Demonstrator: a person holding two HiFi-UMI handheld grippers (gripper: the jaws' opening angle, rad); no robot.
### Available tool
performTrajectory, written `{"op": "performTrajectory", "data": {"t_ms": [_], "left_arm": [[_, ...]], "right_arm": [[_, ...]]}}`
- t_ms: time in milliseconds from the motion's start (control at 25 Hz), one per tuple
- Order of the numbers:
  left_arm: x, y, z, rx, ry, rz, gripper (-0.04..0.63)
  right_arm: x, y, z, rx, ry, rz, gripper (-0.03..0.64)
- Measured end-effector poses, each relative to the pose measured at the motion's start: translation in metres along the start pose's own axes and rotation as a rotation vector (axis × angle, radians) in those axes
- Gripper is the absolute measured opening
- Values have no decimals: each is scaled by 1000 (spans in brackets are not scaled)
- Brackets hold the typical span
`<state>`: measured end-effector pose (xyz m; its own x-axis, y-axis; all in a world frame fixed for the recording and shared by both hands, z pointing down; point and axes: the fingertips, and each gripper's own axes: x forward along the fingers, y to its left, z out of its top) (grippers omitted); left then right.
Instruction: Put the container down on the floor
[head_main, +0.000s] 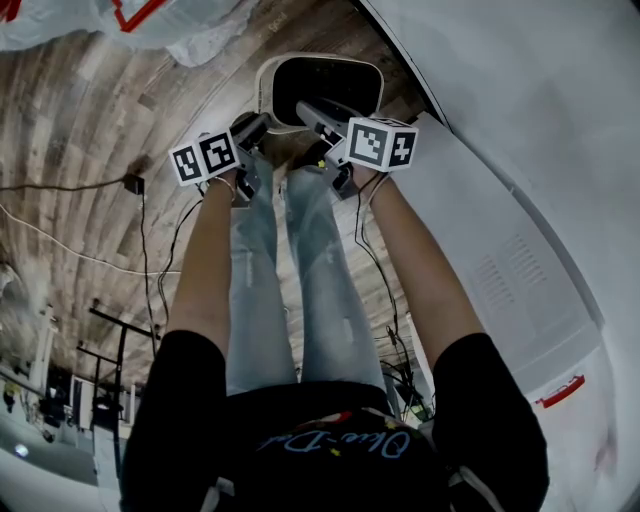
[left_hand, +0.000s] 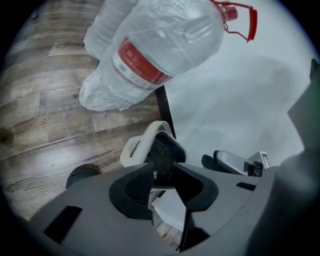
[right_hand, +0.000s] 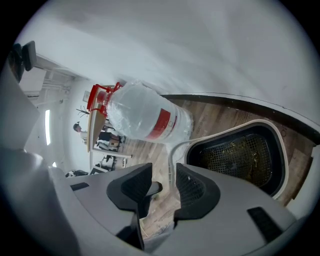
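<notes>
we judge the white-rimmed black mesh-lined container (head_main: 320, 62) already resting on the wood-plank floor (head_main: 90, 160); left gripper (left_hand: 170, 187) and right gripper (right_hand: 167, 187) jaws are released, leaving only withdrawal.

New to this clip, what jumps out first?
A white container with dark mesh inside sits on the wood floor by the person's legs, beside a white wall. Near it is a big clear water bottle with a red label. The left gripper and right gripper hover at the container, jaws apart.
</notes>
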<state>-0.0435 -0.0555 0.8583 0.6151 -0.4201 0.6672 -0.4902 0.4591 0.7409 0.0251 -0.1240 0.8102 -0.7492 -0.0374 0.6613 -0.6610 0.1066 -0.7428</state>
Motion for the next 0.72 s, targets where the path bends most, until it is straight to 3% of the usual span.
{"op": "performTrajectory", "data": {"t_ms": [160,360,480,720], "left_arm": [[-4,0,2,15,-3,7,106],[-5,-10,5,46,-9,-5,70],[-10,-15,10,84,-36,9,26],[-23,-38,11,162,-39,-12,6]], "right_arm": [[-3,-3,-1,22,-24,-12,117],[-11,1,6,28,-61,-23,22],[-16,3,8,36,-76,-32,9],[-35,11,7,45,-98,-51,0]]}}
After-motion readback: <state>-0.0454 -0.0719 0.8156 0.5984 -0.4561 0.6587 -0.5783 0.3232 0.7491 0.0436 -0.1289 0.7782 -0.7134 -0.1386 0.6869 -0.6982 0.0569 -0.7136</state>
